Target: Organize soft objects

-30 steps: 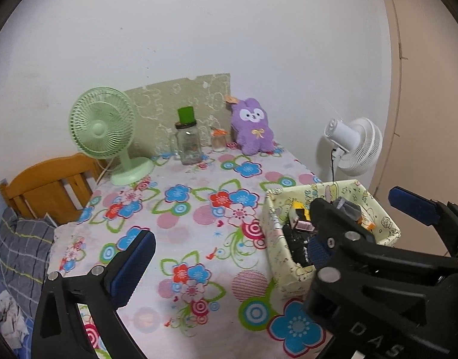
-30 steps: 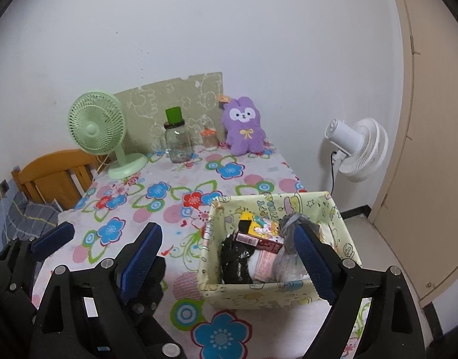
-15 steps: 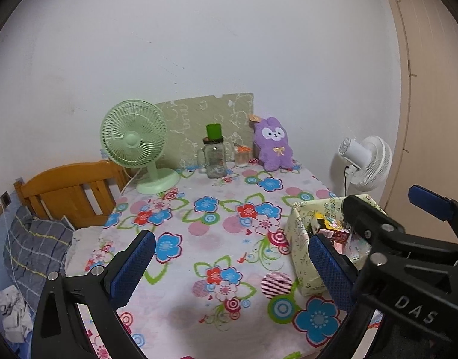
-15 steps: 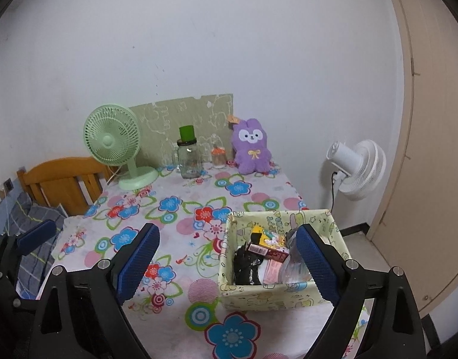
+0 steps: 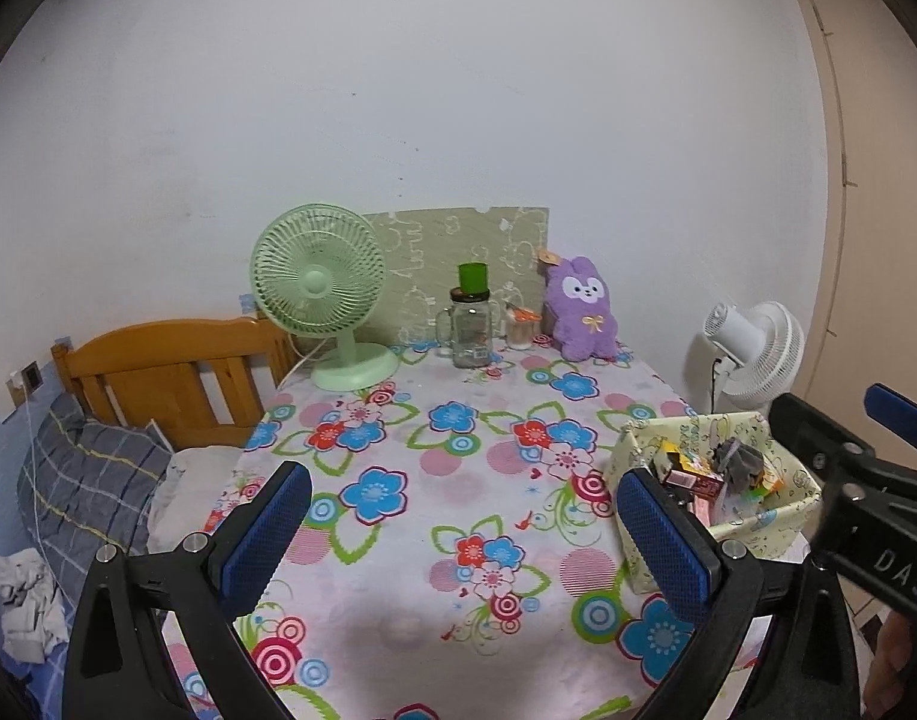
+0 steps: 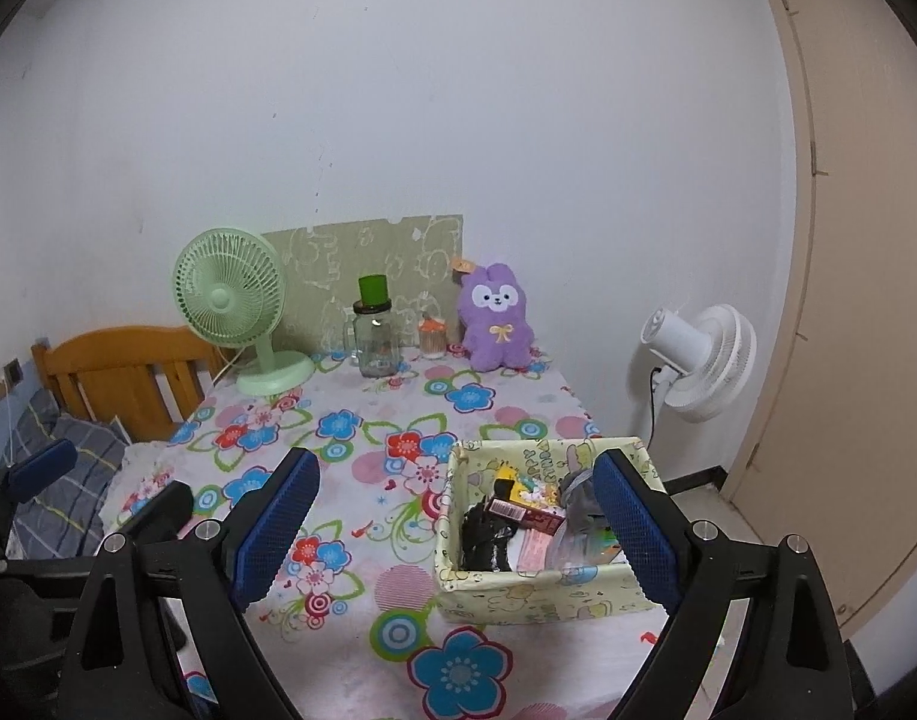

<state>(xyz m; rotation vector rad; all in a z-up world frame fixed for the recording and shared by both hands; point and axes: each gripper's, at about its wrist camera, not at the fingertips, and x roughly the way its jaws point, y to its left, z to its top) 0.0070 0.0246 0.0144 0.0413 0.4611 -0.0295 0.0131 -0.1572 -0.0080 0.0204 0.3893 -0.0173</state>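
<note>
A purple plush bunny (image 5: 580,312) (image 6: 496,319) sits upright at the far edge of the flowered table (image 5: 434,480), against the wall. A pale yellow fabric box (image 6: 548,591) (image 5: 776,516) stands at the table's near right, holding a black soft item (image 6: 485,537), a grey soft item (image 5: 737,462), packets and small things. My left gripper (image 5: 458,534) is open and empty above the table's near edge. My right gripper (image 6: 458,528) is open and empty, near the box; its fingers also show in the left wrist view (image 5: 896,414).
A green desk fan (image 5: 323,294), a glass jar with a green lid (image 5: 471,324) and a small cup (image 5: 521,327) stand at the back. A white floor fan (image 6: 701,360) is right of the table. A wooden bed headboard (image 5: 158,366) and bedding lie left.
Both grippers have pulled back and up from the table and box. The view now takes in more wall and the whole tabletop. Both stay open.
</note>
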